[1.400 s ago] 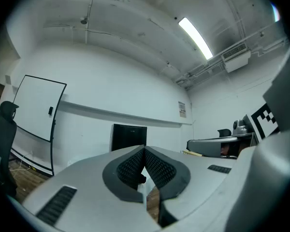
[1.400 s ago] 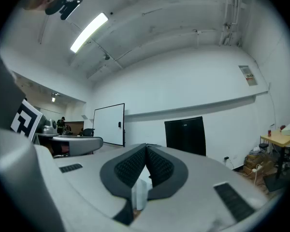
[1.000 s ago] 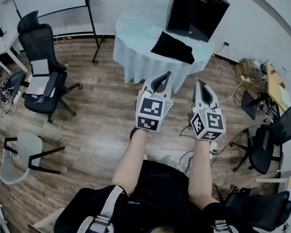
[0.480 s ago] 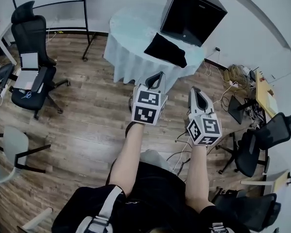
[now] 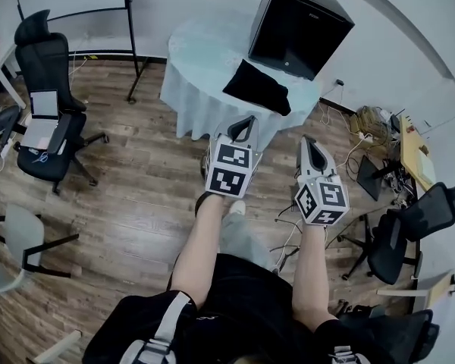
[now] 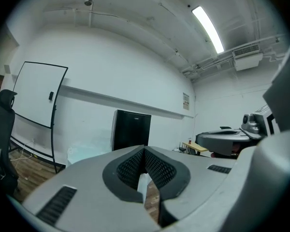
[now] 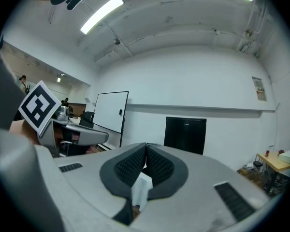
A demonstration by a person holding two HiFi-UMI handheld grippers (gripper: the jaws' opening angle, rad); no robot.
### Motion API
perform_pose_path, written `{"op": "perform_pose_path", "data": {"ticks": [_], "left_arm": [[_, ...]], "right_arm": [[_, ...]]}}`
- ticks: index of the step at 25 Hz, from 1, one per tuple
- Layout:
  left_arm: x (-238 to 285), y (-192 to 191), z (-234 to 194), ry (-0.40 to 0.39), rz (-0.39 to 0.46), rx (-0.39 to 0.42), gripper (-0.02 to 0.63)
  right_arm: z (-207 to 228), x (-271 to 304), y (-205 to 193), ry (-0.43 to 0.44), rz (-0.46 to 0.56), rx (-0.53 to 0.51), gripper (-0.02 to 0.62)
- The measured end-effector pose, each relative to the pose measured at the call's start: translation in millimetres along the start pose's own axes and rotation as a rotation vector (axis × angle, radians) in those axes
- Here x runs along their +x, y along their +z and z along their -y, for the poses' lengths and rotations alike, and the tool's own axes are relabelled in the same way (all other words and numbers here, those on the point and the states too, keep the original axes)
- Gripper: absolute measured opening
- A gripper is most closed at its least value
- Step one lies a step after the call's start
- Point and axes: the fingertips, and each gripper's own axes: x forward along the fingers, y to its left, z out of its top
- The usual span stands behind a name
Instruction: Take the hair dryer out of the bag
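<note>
A black bag lies closed on the round table's pale cloth, in front of a black box. No hair dryer shows in any view. My left gripper is held out level just short of the table's near edge, its jaws shut with nothing between them. My right gripper hangs beside it to the right, also shut and empty. In the left gripper view the shut pads point toward the table and the black box. The right gripper view has the same black box beyond its shut pads.
Black office chairs and a grey chair stand at the left. A whiteboard stand is behind the table. Cables and more chairs crowd the right. Wooden floor lies between me and the table.
Both grippers have come a little nearer the table, still shut. The table and bag sit slightly lower and closer in the head view, and a leg has stepped forward.
</note>
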Motion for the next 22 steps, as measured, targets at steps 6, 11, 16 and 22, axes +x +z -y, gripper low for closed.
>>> {"op": "perform_pose_path", "data": {"ticks": [6,11,16,22], "left_arm": [[27.6,11.4,-44.4,0.072,0.017,0.013,0.012],[67.8,4.5,-56.2,0.081,0.002,-0.022,0.014],[120.0,8.9,-49.6,0.042,0.000,-0.031,0.014],[167.7,-22.3,-21.4,-0.074,-0.052,-0.012,0.012]], "right_arm": [[-4.8,56.8,4.9,0.095,0.020,-0.038,0.002],[36.9,88.6,1.5,0.082,0.020,-0.022,0.002],[69.5,127.1,0.6,0.115,0.025,0.009,0.002],[85.6,157.7,-3.5,0.155,0.040,0.028,0.002]]}}
